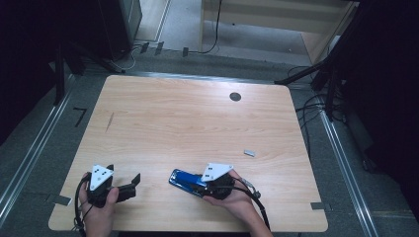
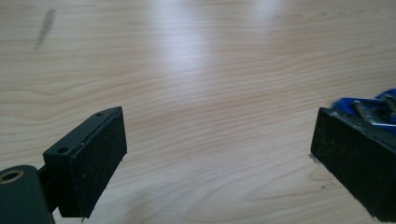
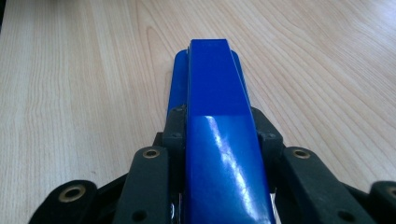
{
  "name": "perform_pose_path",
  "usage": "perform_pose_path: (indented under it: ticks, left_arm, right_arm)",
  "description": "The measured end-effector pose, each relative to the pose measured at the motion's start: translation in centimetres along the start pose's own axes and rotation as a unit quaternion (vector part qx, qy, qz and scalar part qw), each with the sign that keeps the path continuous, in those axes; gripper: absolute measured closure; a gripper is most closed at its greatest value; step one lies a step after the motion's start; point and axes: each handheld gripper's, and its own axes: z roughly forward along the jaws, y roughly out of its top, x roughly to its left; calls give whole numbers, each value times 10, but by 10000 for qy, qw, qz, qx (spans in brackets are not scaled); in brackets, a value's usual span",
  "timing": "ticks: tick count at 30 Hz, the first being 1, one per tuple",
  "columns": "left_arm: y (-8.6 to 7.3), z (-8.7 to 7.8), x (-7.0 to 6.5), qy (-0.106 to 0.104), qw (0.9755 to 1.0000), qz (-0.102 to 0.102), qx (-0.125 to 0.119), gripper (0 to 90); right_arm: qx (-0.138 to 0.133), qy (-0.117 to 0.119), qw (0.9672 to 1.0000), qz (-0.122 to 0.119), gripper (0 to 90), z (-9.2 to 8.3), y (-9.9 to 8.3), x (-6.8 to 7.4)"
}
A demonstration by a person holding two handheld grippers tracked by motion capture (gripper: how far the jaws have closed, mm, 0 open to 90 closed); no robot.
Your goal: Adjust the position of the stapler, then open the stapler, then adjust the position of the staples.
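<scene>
Blue stapler [image 3: 217,121] — inside right hand-held gripper [image 3: 219,126]

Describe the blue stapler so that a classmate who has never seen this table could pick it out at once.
Start at the wooden table and go to its near edge, right of the middle. There the stapler lies flat, its rear end clamped in the right gripper. It is the one glossy blue thing on the table; the small grey piece farther right is much smaller.
</scene>
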Motion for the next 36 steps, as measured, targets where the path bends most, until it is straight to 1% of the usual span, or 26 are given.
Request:
perform_pose_path:
  ticks: [1, 2, 3, 4, 5, 6, 7, 9, 10, 11, 12, 13, 16, 17, 19, 20, 21, 22, 25, 26, 27, 30, 33, 34, 35, 36]
  left_arm:
    - [1, 3, -9, -140, 9999, 38, 47, 39]
    - [1, 3, -9, -140, 9999, 38, 47, 40]
    - [1, 6, -18, -241, 9997, 83, 59, 40]
    - [1, 6, -18, -241, 9997, 83, 59, 40]
    - [2, 8, -27, -387, 9991, 134, 76, 40]
    - [2, 8, -27, -387, 9991, 134, 76, 40]
    - [2, 11, -35, -443, 9987, 219, 122, 40]
    - [1, 13, -45, -457, 9983, 307, 165, 89]
    - [0, 15, -54, -527, 9978, 370, 152, 160]
    - [-1, 16, -58, -604, 9970, 460, 170, 174]
    - [-1, 16, -58, -604, 9970, 460, 170, 217]
    - [-1, 16, -65, -695, 9959, 560, 129, 270]
    - [0, 17, -69, -830, 9951, 530, 74, 393]
    - [-1, 17, -71, -916, 9943, 536, 68, 435]
    - [-3, 19, -79, -1137, 9911, 689, 59, 517]
    - [-3, 19, -79, -1137, 9911, 689, 59, 544]
    - [-4, 20, -82, -1193, 9898, 777, 85, 569]
    - [-5, 22, -84, -1206, 9891, 841, 120, 569]
    - [-9, 27, -93, -1406, 9846, 991, 316, 656]
    - [-9, 27, -93, -1406, 9846, 991, 316, 684]
    - [-9, 27, -96, -1548, 9827, 960, 336, 684]
    - [-8, 29, -103, -1753, 9793, 944, 374, 749]
    - [-8, 33, -111, -1807, 9772, 1040, 407, 823]
    - [-8, 36, -114, -1822, 9755, 1134, 485, 883]
    - [-8, 36, -114, -1822, 9755, 1134, 485, 900]
    - [-8, 37, -116, -1822, 9747, 1203, 485, 900]
  right_arm:
    - [-127, -73, 9998, 145, 581, -2, -2, 1]
    - [-127, -73, 9998, 145, 581, -2, -2, 1]
    - [-341, -153, 9985, 391, 453, -8, -3, 1]
    - [-416, -181, 9978, 476, 430, -12, -3, 0]
    - [-497, -210, 9969, 571, 413, -17, -5, 0]
    - [-497, -210, 9969, 571, 413, -17, -5, 0]
    - [-585, -216, 9958, 667, 404, -21, -6, 0]
    - [-765, -252, 9933, 829, 403, -35, -13, 2]
    - [-861, -346, 9920, 857, 439, -41, -17, 3]
    - [-904, -403, 9912, 877, 465, -45, -19, 4]
    - [-904, -403, 9912, 877, 465, -45, -19, 4]
    - [-987, -564, 9896, 885, 475, -53, -26, 6]
    - [-1105, -678, 9866, 990, 519, -62, -38, 10]
    - [-1096, -760, 9860, 1003, 520, -65, -41, 12]
    - [-1172, -840, 9832, 1116, 540, -70, -47, 14]
    - [-1172, -840, 9832, 1116, 540, -70, -47, 14]
    - [-1235, -936, 9795, 1286, 601, -76, -52, 15]
    - [-1235, -936, 9795, 1286, 601, -76, -52, 15]
    - [-1184, -1153, 9749, 1490, 658, -79, -60, 14]
    - [-1184, -1153, 9749, 1490, 658, -79, -60, 14]
    - [-1162, -1166, 9743, 1539, 664, -79, -62, 12]
    - [-1153, -1295, 9709, 1651, 663, -76, -64, 10]
    - [-1190, -1260, 9705, 1677, 674, -74, -64, 10]
    - [-1162, -1312, 9697, 1704, 715, -73, -64, 12]
    - [-1162, -1312, 9697, 1704, 715, -73, -64, 12]
    - [-1136, -1285, 9694, 1754, 777, -71, -64, 14]
